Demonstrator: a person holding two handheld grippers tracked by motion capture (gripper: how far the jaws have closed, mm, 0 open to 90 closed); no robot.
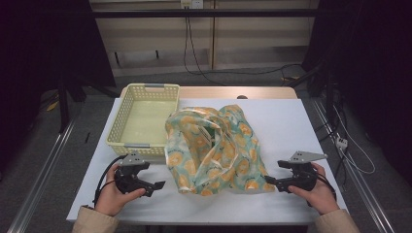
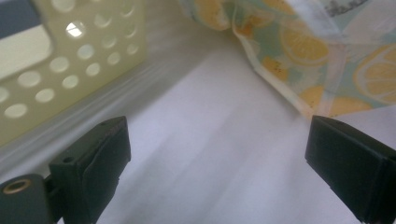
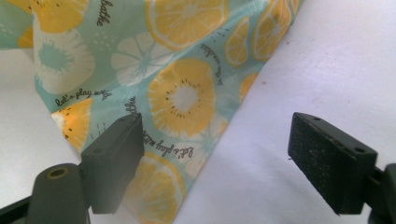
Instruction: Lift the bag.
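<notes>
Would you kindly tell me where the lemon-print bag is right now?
In the high view the lemon-print bag lies mid-table, just right of the yellow basket, between the left tool and right tool.

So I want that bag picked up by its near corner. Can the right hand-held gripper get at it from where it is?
Probably yes. The right hand-held gripper stands open with the lemon-print bag's corner already between its jaws, and nothing on the white table blocks it.
</notes>
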